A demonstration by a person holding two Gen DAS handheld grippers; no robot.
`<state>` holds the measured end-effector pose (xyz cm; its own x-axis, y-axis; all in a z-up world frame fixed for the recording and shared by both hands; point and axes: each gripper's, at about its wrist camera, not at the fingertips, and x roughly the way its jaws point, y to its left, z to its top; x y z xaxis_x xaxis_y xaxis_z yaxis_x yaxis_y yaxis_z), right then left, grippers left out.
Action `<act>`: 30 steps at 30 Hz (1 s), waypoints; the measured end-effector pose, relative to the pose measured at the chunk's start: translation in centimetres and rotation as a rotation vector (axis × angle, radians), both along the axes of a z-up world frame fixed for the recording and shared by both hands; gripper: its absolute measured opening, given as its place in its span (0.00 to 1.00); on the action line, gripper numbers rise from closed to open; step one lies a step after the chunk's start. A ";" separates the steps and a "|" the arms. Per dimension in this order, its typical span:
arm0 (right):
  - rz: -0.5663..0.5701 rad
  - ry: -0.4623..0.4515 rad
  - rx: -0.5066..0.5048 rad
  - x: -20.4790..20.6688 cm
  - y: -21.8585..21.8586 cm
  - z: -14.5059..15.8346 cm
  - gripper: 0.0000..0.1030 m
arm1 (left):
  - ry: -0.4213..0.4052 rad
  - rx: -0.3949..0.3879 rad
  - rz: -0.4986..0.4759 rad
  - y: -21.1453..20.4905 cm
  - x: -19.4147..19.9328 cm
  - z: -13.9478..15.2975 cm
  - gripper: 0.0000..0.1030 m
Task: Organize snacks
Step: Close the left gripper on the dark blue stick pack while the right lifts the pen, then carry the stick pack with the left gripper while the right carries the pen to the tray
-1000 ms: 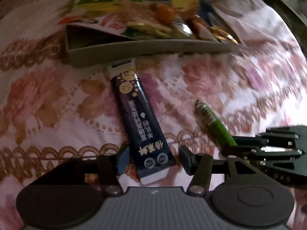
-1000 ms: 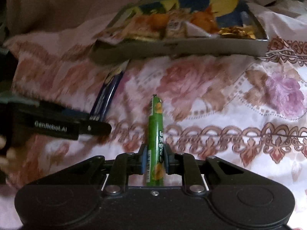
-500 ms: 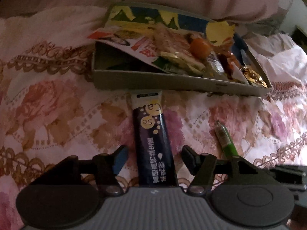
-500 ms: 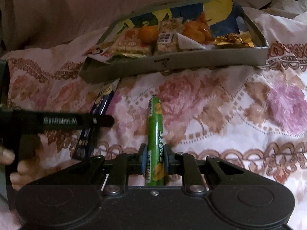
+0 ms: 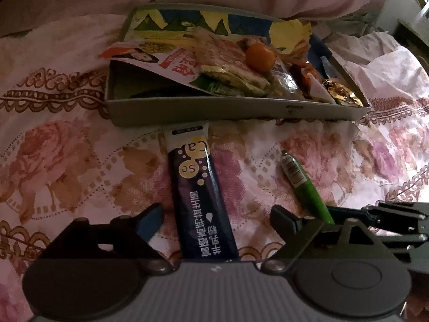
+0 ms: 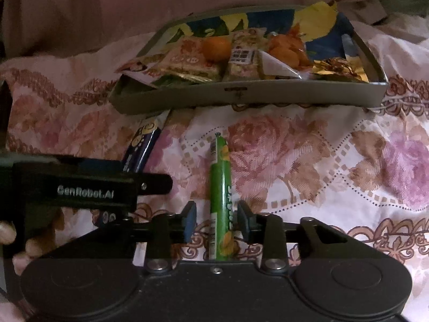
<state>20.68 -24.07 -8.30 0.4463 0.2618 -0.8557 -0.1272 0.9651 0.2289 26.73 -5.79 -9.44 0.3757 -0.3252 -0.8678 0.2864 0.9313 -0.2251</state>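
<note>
A glossy dark foil sachet (image 5: 199, 196) and a shiny green plastic stick (image 6: 220, 196) lie on woven floral cloth (image 6: 335, 161), with a matt grey tray (image 5: 236, 108) at 12 o'clock.

Light was dim and pinkish in both views. Fisheye bending curved the edges, with black vignette corners. Detail stayed soft and grainy.

Dim room, low light. Floral cloth (image 5: 67, 147) with pink and brown roses covered whole surface, wrinkled in places. Big pink pillow (image 6: 134, 8) lay behind at far edge. Some pale furniture (image 5: 418, 24) stood at far right corner, unclear.
</note>
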 end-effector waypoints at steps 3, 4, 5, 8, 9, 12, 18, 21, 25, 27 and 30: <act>0.036 -0.012 -0.051 -0.4 0.7 0.0 0.41 | 0.000 0.000 -0.003 0.0 0.1 -0.1 0.90; 0.046 -0.016 -0.067 -0.5 0.9 0.0 0.40 | -0.002 0.003 -0.005 0.0 0.1 -0.1 0.90; 0.056 -0.017 -0.082 -0.6 1.1 0.0 0.40 | -0.003 0.007 -0.007 -0.1 0.0 -0.1 0.89; 0.078 -0.020 -0.112 -0.7 1.4 -0.1 0.36 | -0.009 0.019 -0.009 -0.1 0.0 -0.1 0.86; 0.076 -0.022 -0.119 -0.7 1.4 -0.1 0.32 | -0.011 0.024 -0.008 -0.2 -0.1 -0.1 0.85; 0.037 -0.022 -0.104 -0.7 0.9 -0.2 0.19 | -0.021 0.046 -0.001 -0.1 -0.1 0.0 0.76; -0.043 -0.004 -0.016 -0.9 -0.2 0.2 0.18 | -0.040 0.062 -0.004 0.1 -0.5 0.4 0.49; -0.038 -0.019 -0.007 -1.5 -0.2 0.8 0.18 | -0.013 0.022 0.013 0.7 -0.7 1.0 0.43; -0.024 -0.053 -0.002 -2.4 0.1 1.9 0.18 | 0.047 -0.051 0.057 1.9 -0.9 1.4 0.40; -0.023 -0.081 -0.007 -3.0 0.1 2.7 0.18 | 0.068 -0.099 0.084 2.6 -1.2 1.9 0.40; -0.030 -0.132 -0.013 -3.5 -0.3 3.8 0.18 | 0.076 -0.182 0.109 3.7 -2.0 3.3 0.40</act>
